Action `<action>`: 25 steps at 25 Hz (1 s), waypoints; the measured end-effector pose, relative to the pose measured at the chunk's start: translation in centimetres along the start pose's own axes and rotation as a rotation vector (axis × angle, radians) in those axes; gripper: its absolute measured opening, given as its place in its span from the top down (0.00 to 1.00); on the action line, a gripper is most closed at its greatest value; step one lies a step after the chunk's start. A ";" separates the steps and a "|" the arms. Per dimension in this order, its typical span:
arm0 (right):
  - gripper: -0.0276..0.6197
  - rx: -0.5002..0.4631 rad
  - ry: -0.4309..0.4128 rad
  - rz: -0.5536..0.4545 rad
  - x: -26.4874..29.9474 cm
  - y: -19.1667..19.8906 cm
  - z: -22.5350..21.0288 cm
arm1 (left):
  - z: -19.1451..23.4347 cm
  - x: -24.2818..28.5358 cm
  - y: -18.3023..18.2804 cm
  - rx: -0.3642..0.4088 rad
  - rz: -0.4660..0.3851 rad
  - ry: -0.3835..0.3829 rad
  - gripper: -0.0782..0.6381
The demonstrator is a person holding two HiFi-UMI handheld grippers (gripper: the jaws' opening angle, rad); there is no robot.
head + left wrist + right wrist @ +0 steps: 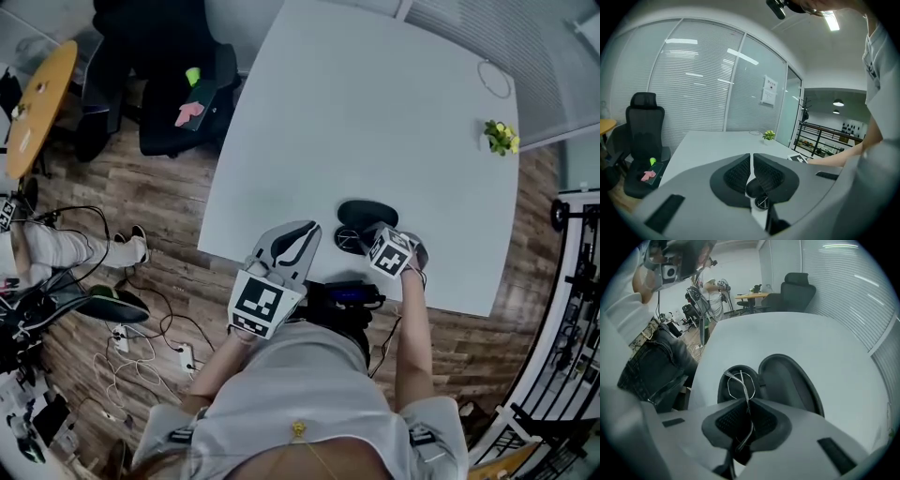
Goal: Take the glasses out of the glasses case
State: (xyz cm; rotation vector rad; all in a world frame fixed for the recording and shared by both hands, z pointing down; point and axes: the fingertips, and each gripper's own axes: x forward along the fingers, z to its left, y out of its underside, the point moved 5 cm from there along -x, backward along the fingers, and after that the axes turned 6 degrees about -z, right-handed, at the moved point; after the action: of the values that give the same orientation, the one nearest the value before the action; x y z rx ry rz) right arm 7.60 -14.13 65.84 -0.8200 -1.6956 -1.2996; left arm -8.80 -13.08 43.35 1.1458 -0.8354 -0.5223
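A black glasses case [364, 223] lies open near the front edge of the white table [375, 112]. In the right gripper view its lid [790, 383] is folded back to the right of the base [736, 380]. Thin wire-framed glasses [740, 380] sit over the base, and my right gripper [749, 420] is shut on one of their thin metal arms. The head view shows that gripper [380, 242] right at the case. My left gripper [286, 246] hovers at the table's front edge, left of the case, and its jaws [751, 172] are shut with nothing between them.
A small potted plant [500, 137] stands at the table's far right, with a thin cable loop [494, 79] beyond it. A black office chair [178, 84] and a round wooden table [37, 103] stand to the left. Cables lie on the floor [141, 328].
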 end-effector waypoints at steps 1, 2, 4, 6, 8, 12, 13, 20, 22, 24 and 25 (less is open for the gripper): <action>0.90 -0.011 -0.010 0.005 0.0 -0.1 0.0 | 0.0 0.0 -0.1 0.000 -0.002 -0.001 0.83; 0.90 -0.026 -0.015 0.009 0.0 -0.2 0.0 | 0.0 0.0 -0.2 -0.001 -0.004 -0.001 0.83; 0.91 -0.054 -0.016 0.010 0.0 -0.3 0.2 | -0.1 -0.1 -0.3 0.000 -0.008 0.001 0.83; 0.91 -0.073 -0.008 0.003 0.0 -0.3 0.3 | -0.2 0.0 -0.3 0.000 -0.007 0.005 0.83; 0.91 -0.089 0.003 -0.009 -0.1 -0.2 0.5 | -0.4 0.0 -0.4 -0.003 -0.003 0.009 0.83; 0.92 -0.101 0.019 -0.025 -0.6 -0.5 0.7 | -0.7 0.1 -0.5 0.000 -0.003 0.019 0.83; 0.92 -0.103 0.022 -0.027 -0.8 -0.6 0.7 | -0.7 0.1 -0.5 0.001 -0.001 0.023 0.83; 0.92 -0.118 0.058 -0.044 -2.6 -0.9 0.8 | -1.4 0.3 -0.3 0.011 0.002 0.054 0.83; 0.92 -0.124 0.070 -0.052 -3.3 -1.2 0.9 | -1.5 0.3 -0.4 0.011 0.001 0.062 0.83; 0.92 -0.126 0.082 -0.055 -4.0 -1.4 0.8 | -1.6 0.4 -0.4 0.014 -0.001 0.069 0.83; 0.92 -0.126 0.089 -0.052 -4.4 -1.4 0.8 | -1.7 0.5 -0.4 0.018 -0.003 0.074 0.83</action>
State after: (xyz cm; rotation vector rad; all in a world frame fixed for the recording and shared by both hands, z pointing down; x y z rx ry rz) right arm 8.18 -13.77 61.19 -0.7822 -1.5871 -1.4688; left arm -7.19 -12.59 42.84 1.1762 -0.7759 -0.4734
